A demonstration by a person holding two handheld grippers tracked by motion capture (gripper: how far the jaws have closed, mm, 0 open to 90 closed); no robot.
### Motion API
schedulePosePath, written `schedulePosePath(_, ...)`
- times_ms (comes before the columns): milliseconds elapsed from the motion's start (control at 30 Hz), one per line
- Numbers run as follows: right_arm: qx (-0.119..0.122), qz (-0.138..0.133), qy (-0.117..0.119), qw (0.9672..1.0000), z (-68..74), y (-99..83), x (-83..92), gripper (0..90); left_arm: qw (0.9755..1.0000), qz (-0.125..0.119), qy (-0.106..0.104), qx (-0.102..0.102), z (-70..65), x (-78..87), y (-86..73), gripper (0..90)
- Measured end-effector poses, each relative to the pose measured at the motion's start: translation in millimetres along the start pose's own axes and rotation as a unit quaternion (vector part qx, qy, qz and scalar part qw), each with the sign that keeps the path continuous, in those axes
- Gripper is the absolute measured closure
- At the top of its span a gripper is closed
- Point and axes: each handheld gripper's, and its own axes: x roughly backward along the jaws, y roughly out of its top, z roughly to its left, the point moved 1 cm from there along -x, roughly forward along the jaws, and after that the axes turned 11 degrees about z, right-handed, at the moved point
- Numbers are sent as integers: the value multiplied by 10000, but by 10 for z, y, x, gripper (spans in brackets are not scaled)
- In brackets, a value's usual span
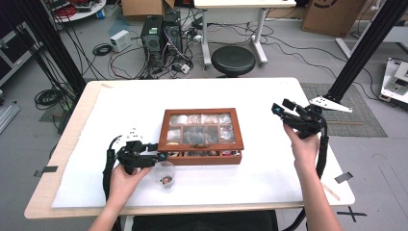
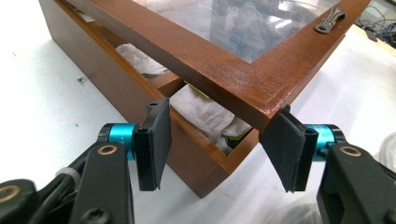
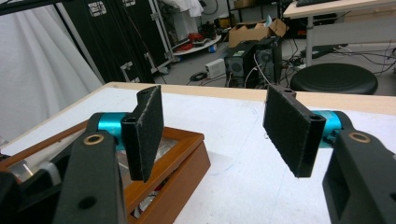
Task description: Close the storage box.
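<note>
The wooden box sits mid-worktop, long side running left to right, glass lid propped up a crack at the near edge. My left hand-held gripper is right at its near-left corner, jaws spread either side of the lid corner, one pad touching it, not pinching. So the lid lies just ahead and above, and left is the closer hand. My right hand-held gripper hangs spread and empty off the box's right end. A small clear cup sits near my left hand.
</note>
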Motion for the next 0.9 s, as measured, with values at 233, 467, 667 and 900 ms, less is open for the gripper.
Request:
schedulePosePath(233, 2, 0, 3, 10000, -5, -3, -8, 389, 9999, -2, -88, -84, 11, 15, 23, 447)
schedulePosePath(467, -8, -2, -1, 10000, -11, -3, 1, 389, 9993, 112, -59, -354, 18, 29, 18, 447)
schedulePosePath(667, -12, -6, 7, 10000, -13, -3, 3, 389, 9985, 221, -50, -494, 26, 10, 6, 454)
schedulePosePath(900, -1, -15, -13, 10000, -20, -3, 4, 389, 9977, 344, 17, -579, 34, 2, -19, 454)
